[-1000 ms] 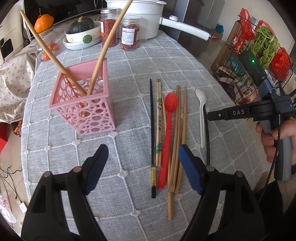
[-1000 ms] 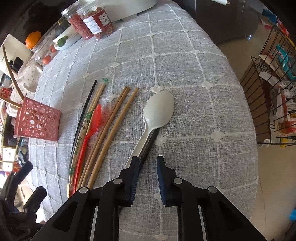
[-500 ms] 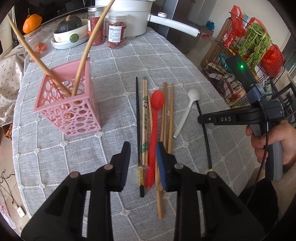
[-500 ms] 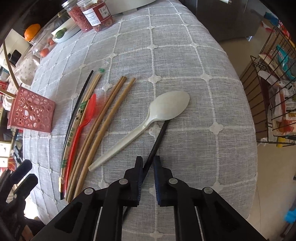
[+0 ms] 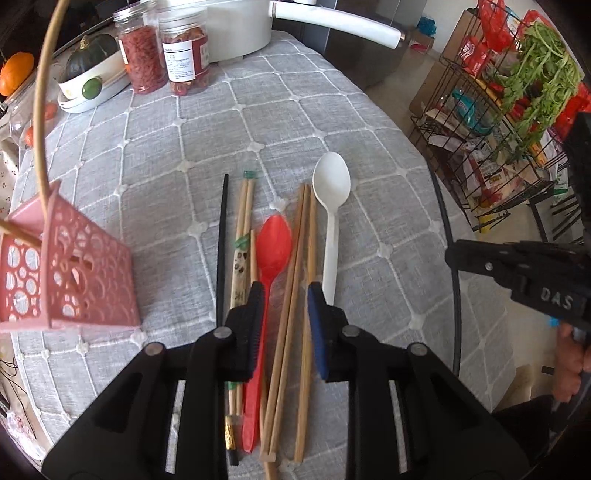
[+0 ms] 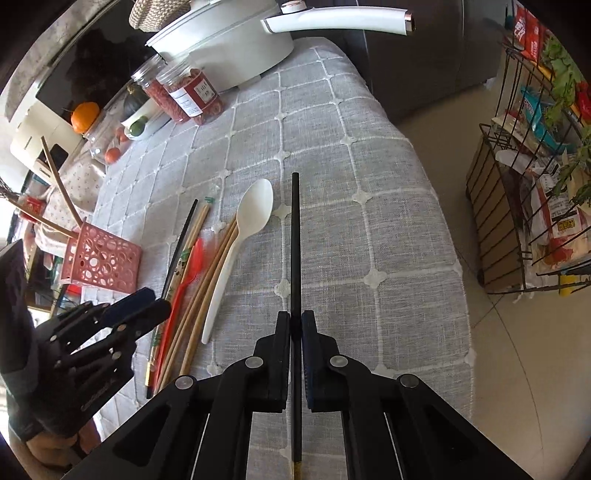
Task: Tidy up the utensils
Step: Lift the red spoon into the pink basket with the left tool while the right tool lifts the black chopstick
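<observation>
1. Utensils are only partly sorted: two wooden chopsticks (image 6: 55, 206) are seen standing in the pink holder (image 5: 70, 266), while the rest lie loose on the grey checked tablecloth (image 5: 369, 129), so most of the work is judged to be left.
2. Nearest in the right wrist view, a black chopstick (image 6: 295, 251) is pinched between the pressed-together fingers of the right gripper (image 6: 295, 332), pointing to 12 o'clock and apparently lifted off the cloth; its gold-tipped end is seen below the jaws.
3. In the left wrist view, the left gripper (image 5: 286, 314) is held partly spread over the loose row, straddling the red spoon's handle and the wooden chopsticks; nothing is seen to be gripped by it.
4. Beyond its jaws the row is laid out lengthways toward 12 o'clock: a second black chopstick (image 5: 221, 251), printed bamboo chopsticks (image 5: 242, 240), the red plastic spoon (image 5: 274, 247), plain wooden chopsticks (image 5: 304, 251) and a white plastic spoon (image 5: 331, 192), bowl facing up.
5. The holder is placed at 9 o'clock of the row, near but apart from it; it is square, perforated and pale pink.
6. Farthest, at 11 to 12 o'clock, two jars of red dried goods (image 5: 166, 55) and a white pot (image 5: 236, 29) are seen.
</observation>
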### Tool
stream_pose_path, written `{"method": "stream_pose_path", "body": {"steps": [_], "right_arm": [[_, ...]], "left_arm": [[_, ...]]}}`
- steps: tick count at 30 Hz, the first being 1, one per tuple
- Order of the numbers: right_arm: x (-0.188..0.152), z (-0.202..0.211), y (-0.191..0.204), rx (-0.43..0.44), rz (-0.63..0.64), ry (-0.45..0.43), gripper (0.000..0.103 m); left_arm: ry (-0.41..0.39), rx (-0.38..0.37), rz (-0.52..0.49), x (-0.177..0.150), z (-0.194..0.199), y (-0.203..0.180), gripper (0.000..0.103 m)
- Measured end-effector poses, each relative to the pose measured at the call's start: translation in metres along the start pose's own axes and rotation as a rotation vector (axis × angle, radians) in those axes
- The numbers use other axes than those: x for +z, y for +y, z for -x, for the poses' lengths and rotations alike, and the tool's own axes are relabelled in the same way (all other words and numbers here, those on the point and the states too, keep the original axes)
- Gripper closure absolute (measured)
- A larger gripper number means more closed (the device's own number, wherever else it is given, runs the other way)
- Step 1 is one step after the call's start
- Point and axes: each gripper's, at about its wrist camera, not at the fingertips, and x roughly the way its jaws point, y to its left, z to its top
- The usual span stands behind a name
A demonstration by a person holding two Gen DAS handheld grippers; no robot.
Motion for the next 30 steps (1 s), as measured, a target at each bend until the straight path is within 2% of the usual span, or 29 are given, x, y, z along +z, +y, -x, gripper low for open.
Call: {"method": "stream_pose_path", "body": {"steps": [10,15,17,20,26,30], "right_arm": [[0.004,0.007,-0.012,0.059,-0.017,-0.008,0.097],[0.004,0.008,-0.011,0.068,-0.021,-0.014,0.097],[0.004,0.009,-0.011,0.069,-0.022,-0.017,0.097],[0.004,0.009,-0.011,0.066,-0.024,-0.019,0.097],[0.007,0.01,-0.007,0.062,-0.023,-0.032,0.097],[0.009,0.019,-0.001,0.076,-0.018,-0.075,0.097]], "left_arm": [[0.056,0.101,-0.012,0.027,-0.032,-0.01,0.078],[0.055,0.214,-0.011,0.03,-0.04,-0.013,0.078],[0.059,0.234,-0.024,0.029,-0.043,-0.016,0.094],[0.064,0.253,-0.037,0.028,-0.045,-0.015,0.098],[-0.016,0.224,-0.02,0.029,-0.014,-0.006,0.098],[-0.131,0.137,0.014,0.024,0.029,0.0,0.098]]}}
